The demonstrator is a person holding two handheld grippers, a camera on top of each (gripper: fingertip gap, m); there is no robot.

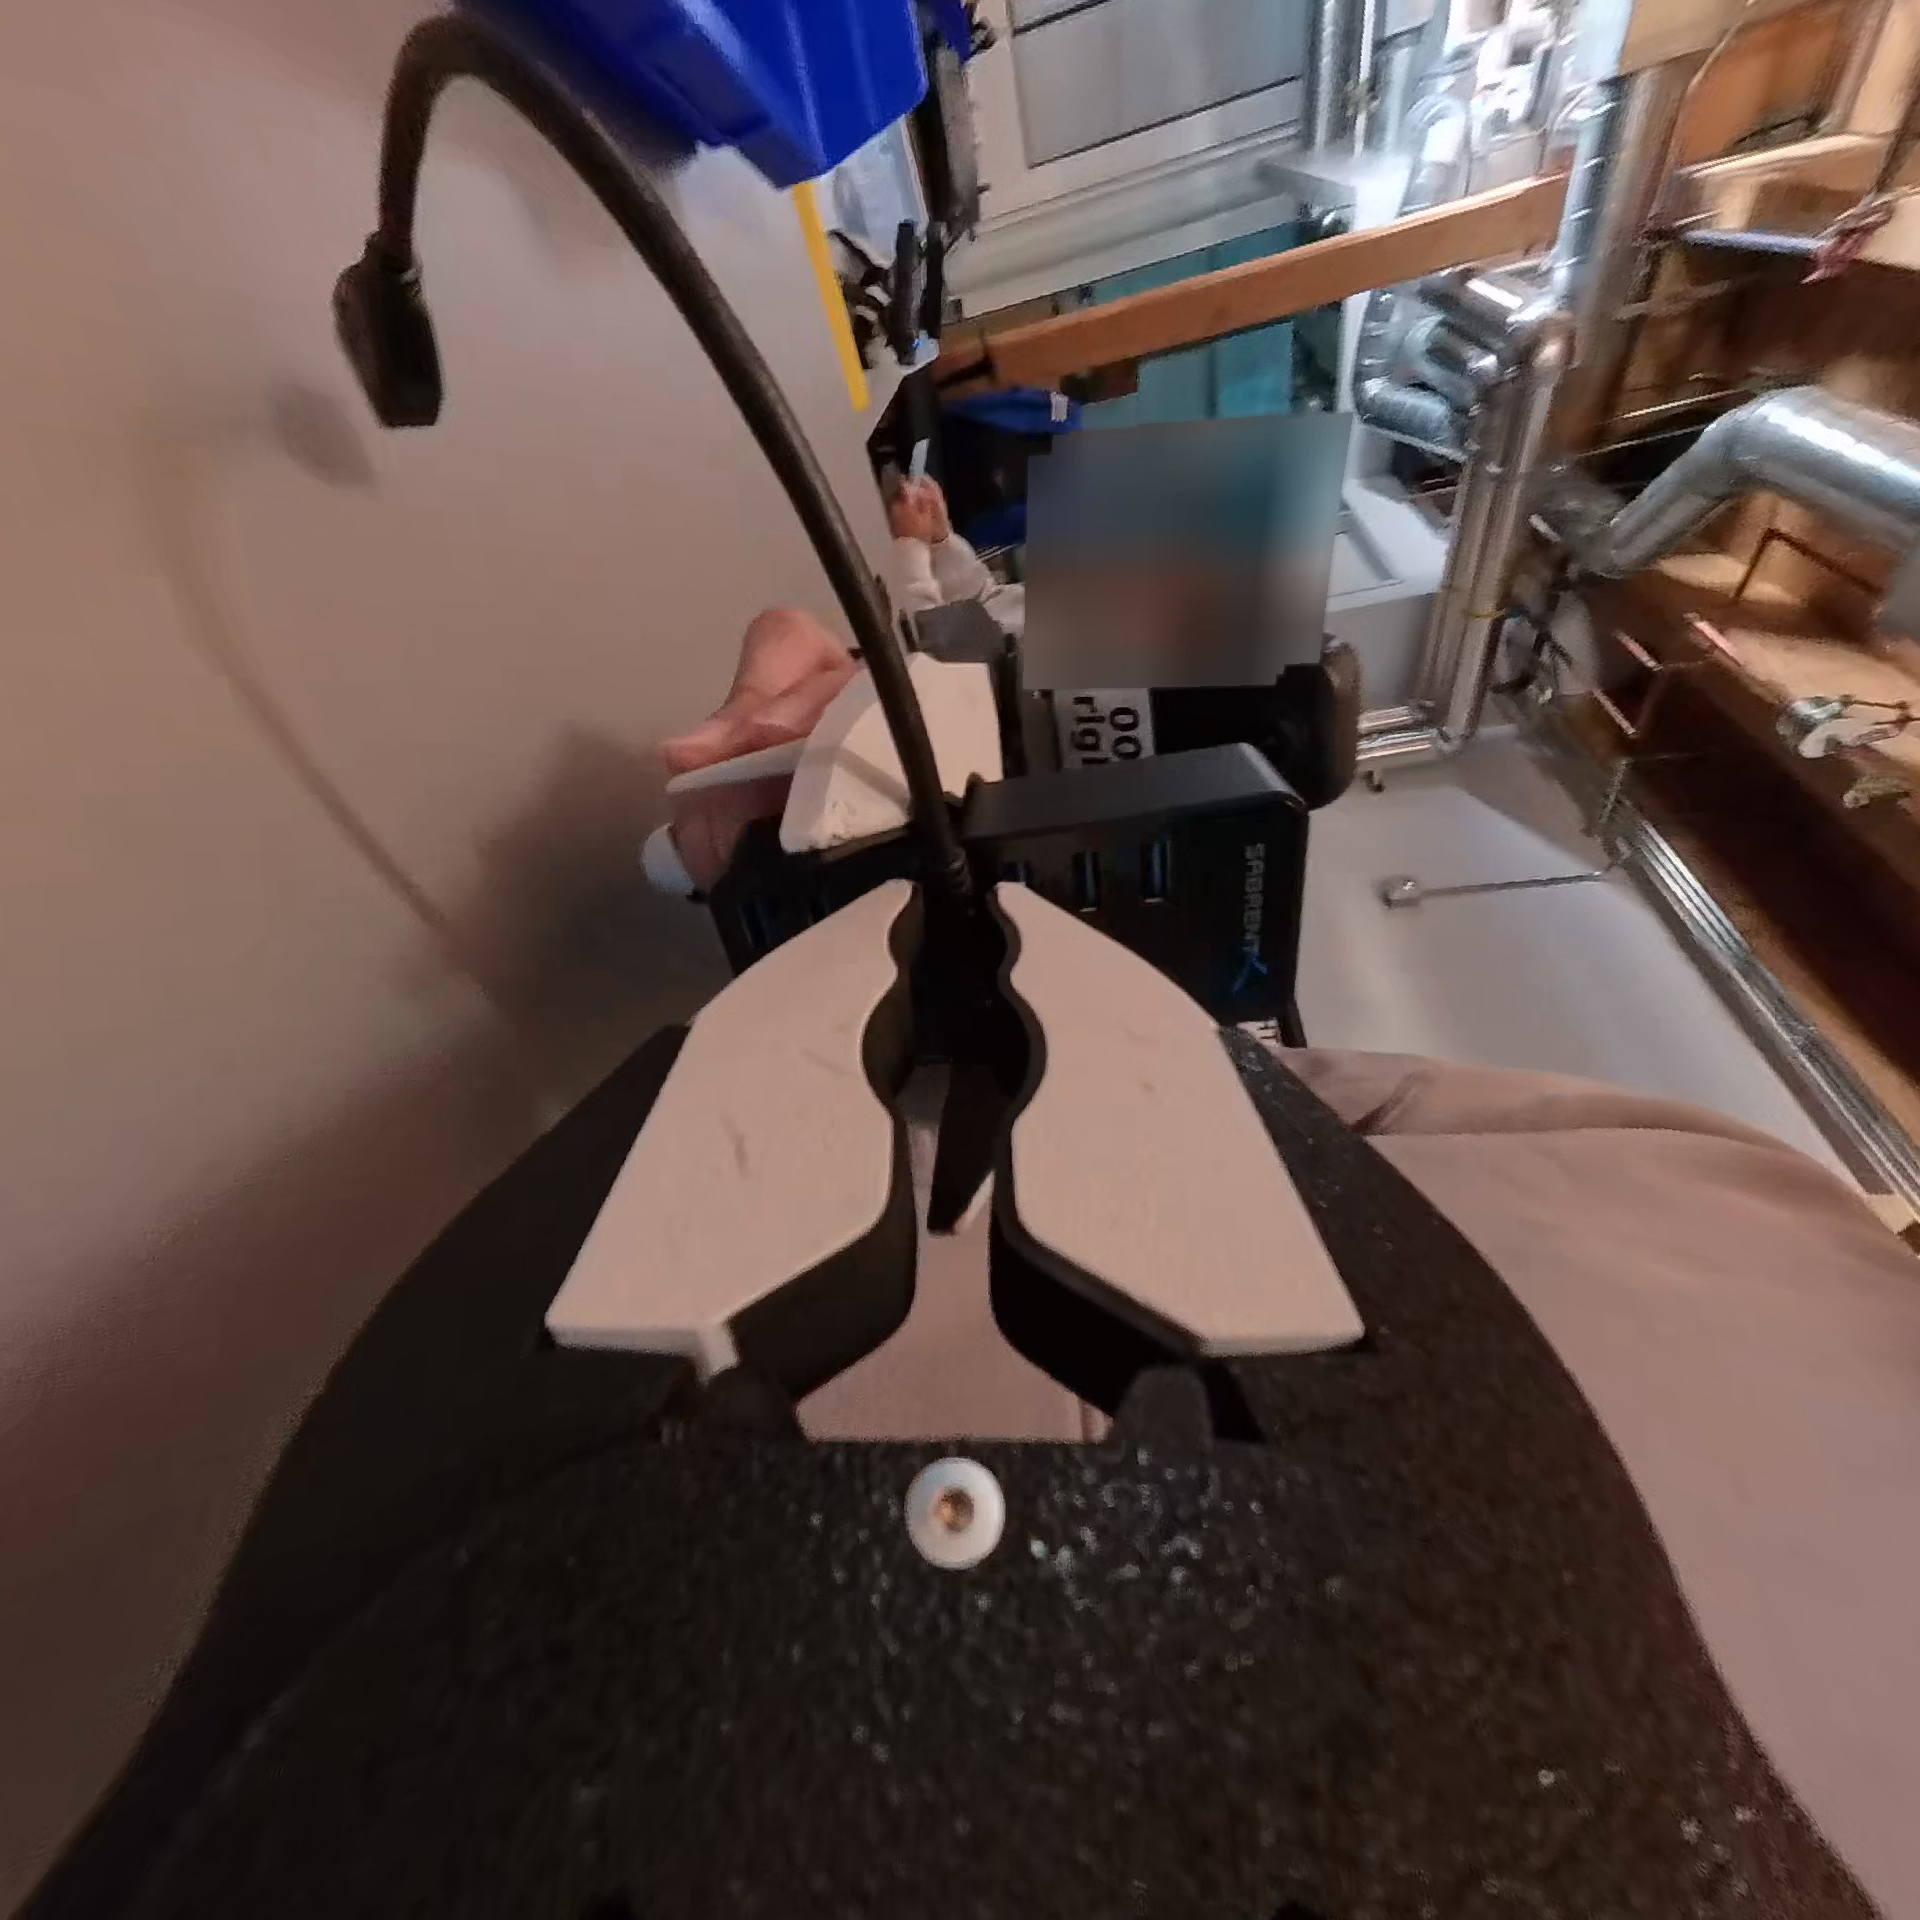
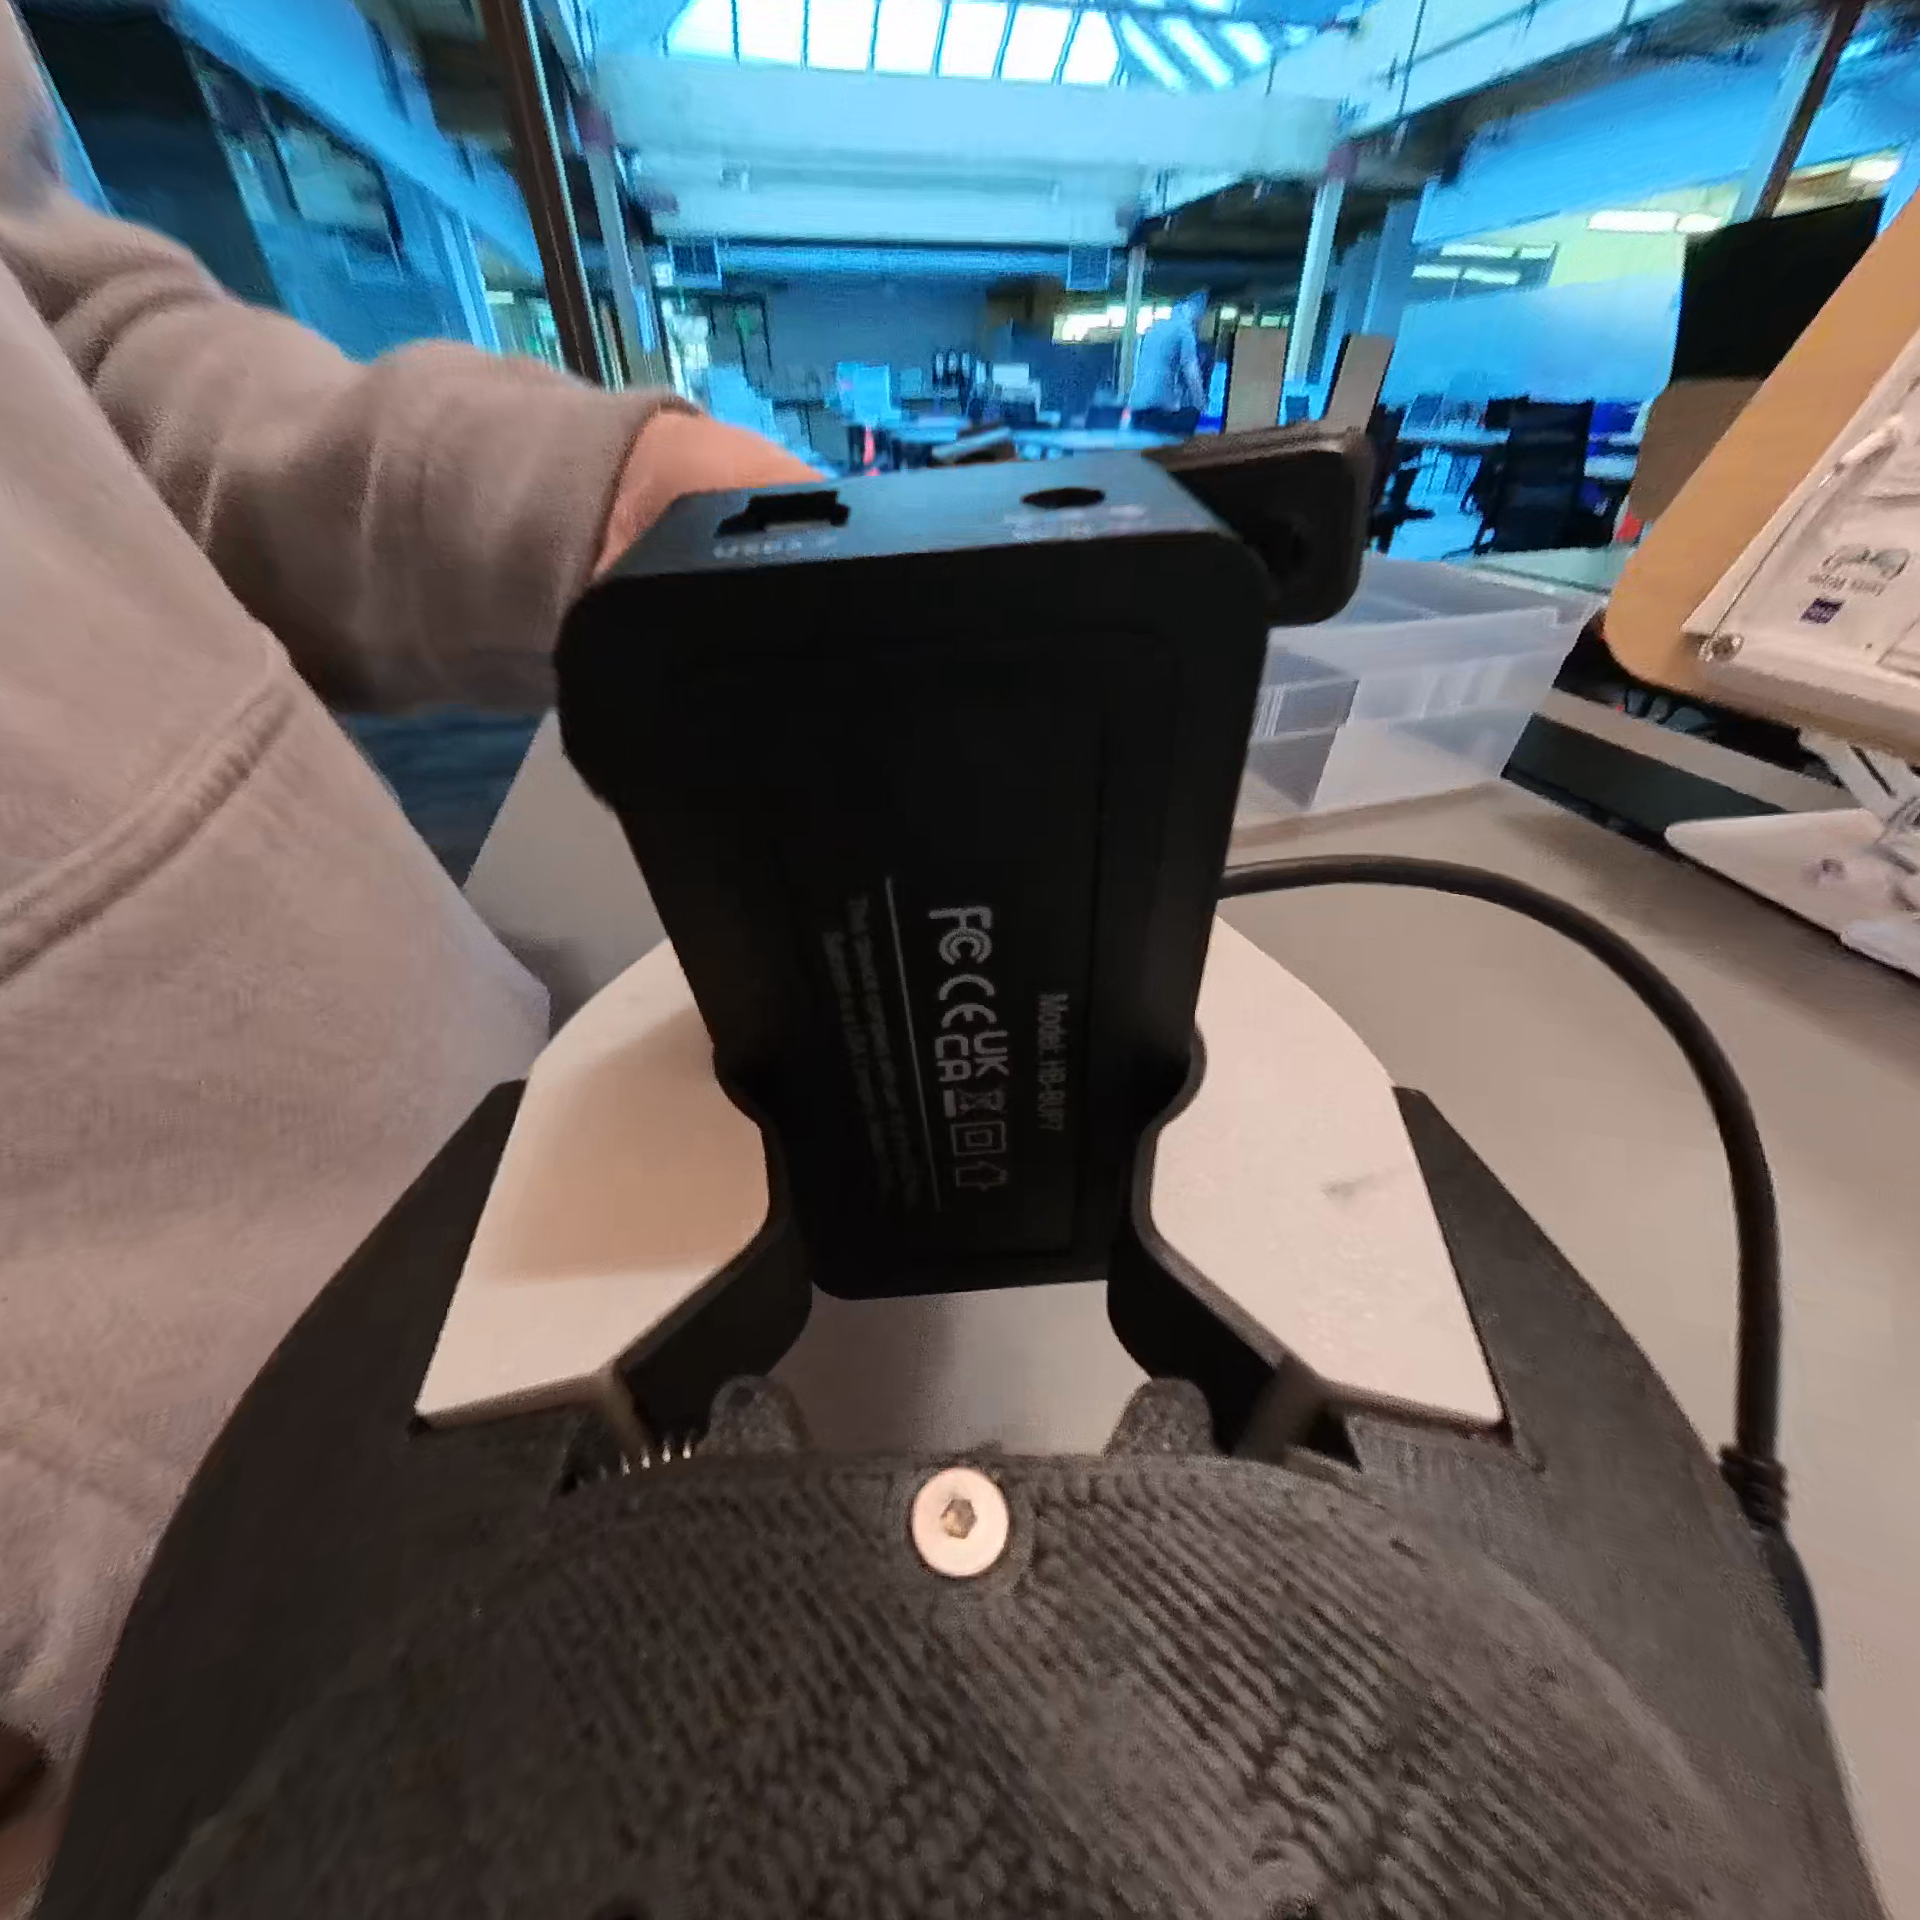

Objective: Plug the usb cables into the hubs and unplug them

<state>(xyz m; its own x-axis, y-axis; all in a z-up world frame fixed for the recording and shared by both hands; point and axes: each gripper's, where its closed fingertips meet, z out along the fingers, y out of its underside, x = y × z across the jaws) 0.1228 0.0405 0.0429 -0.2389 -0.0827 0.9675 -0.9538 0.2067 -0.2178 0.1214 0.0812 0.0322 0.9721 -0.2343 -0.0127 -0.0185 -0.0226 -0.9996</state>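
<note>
My left gripper (image 1: 954,914) is shut on the plug end of a black usb cable (image 1: 665,301). The cable arcs up and left, and its free connector (image 1: 387,343) hangs in the air. Just beyond the left fingertips is the black usb hub (image 1: 1195,883), its row of blue ports facing me. My right gripper (image 2: 961,1049) is shut on the same hub (image 2: 914,831), held upright off the table with its printed back toward the camera. The right gripper's white fingers (image 1: 894,769) show in the left wrist view beside the hub.
A grey table (image 2: 1621,997) lies below, with another black cable (image 2: 1621,997) curving over it. A white stand (image 2: 1829,831) and clear bins (image 2: 1423,686) sit at the right. A beige sleeve (image 2: 208,727) is at left. A blue bin (image 1: 769,73) is at the top of the left wrist view.
</note>
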